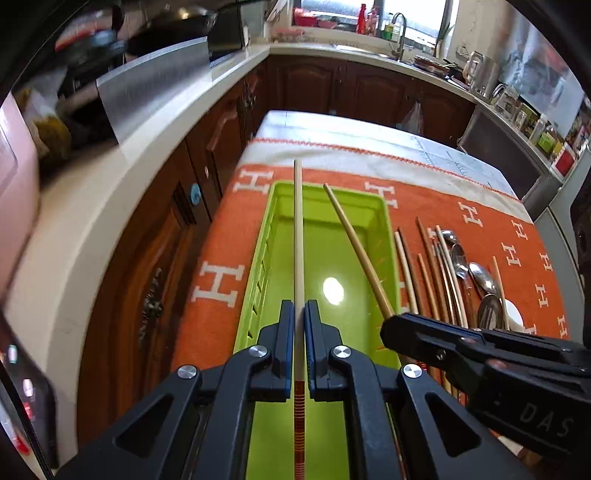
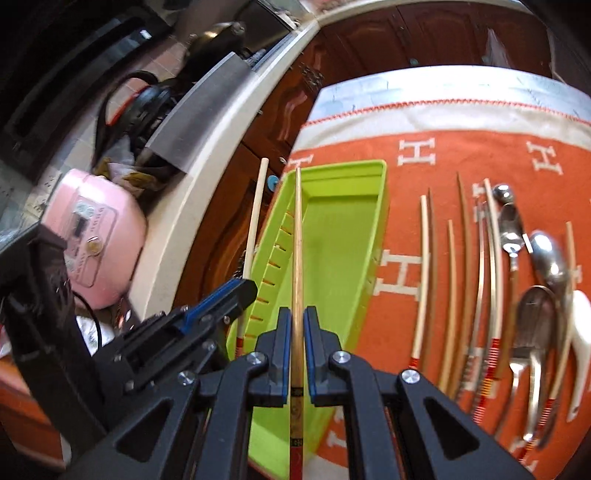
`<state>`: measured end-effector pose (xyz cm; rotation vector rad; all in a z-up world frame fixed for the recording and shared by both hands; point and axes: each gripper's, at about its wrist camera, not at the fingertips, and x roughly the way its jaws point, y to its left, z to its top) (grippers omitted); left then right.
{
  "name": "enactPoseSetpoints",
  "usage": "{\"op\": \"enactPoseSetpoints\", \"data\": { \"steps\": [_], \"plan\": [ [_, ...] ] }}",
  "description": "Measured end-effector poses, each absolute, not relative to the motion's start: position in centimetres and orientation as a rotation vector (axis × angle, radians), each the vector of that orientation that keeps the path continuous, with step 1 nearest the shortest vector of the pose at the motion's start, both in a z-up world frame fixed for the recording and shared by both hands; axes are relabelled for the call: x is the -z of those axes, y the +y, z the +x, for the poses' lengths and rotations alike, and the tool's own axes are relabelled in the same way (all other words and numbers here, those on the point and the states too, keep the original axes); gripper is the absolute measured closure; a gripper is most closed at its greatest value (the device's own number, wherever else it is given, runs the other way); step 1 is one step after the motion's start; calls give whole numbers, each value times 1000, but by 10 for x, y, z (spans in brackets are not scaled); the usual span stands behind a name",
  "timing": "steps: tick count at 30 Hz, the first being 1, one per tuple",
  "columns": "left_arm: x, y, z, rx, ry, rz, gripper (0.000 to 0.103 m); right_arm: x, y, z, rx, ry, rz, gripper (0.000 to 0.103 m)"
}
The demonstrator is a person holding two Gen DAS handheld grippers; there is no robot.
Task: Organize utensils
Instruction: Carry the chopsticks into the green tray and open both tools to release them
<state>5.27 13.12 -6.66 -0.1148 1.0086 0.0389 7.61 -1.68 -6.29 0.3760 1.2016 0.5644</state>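
Here, the left gripper [image 1: 300,314] is clamped on a pale chopstick [image 1: 298,229] with a red-banded butt end. The long axis of this chopstick runs toward 12 o'clock in the left wrist view, tip forward, above the green tray [image 1: 266,236]. The right gripper [image 2: 295,321] is clamped on a tan chopstick [image 2: 297,236]. Its long axis also runs toward 12 o'clock in the right wrist view, tip over the far left corner of the tray [image 2: 380,192].

The left wrist view shows the right gripper [image 1: 391,325] entering from 4 o'clock, with the tan chopstick [image 1: 354,251] angled toward 11 o'clock over the tray interior. The right wrist view shows the left gripper [image 2: 240,291] at 9 o'clock. There the pale chopstick [image 2: 256,214] appears outside the left wall of the tray, pointing toward 12 o'clock.

The tray lies lengthwise on an orange cloth [image 1: 221,236] with white H marks. Loose chopsticks [image 2: 452,295] lie in a row on the cloth at 3 o'clock of the tray, roughly parallel to it. Metal spoons [image 2: 546,258] and a white spoon [image 2: 581,332] lie beyond them. Only the right wrist view shows a pink appliance [image 2: 96,240] on the counter at 9 o'clock. Only the left wrist view shows a faucet [image 1: 400,33] and window at 12 o'clock.
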Motion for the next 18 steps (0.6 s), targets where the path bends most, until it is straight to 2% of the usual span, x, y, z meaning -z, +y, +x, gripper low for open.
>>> {"op": "enactPoseSetpoints", "data": {
  "steps": [10, 18],
  "plan": [
    [96, 151, 60, -22, 1059, -212, 99, 91, 7, 87, -509, 1272, 373, 95],
    [93, 154, 58, -45, 1056, -233, 88, 95, 6, 82, -515, 1298, 360, 95]
  ]
}}
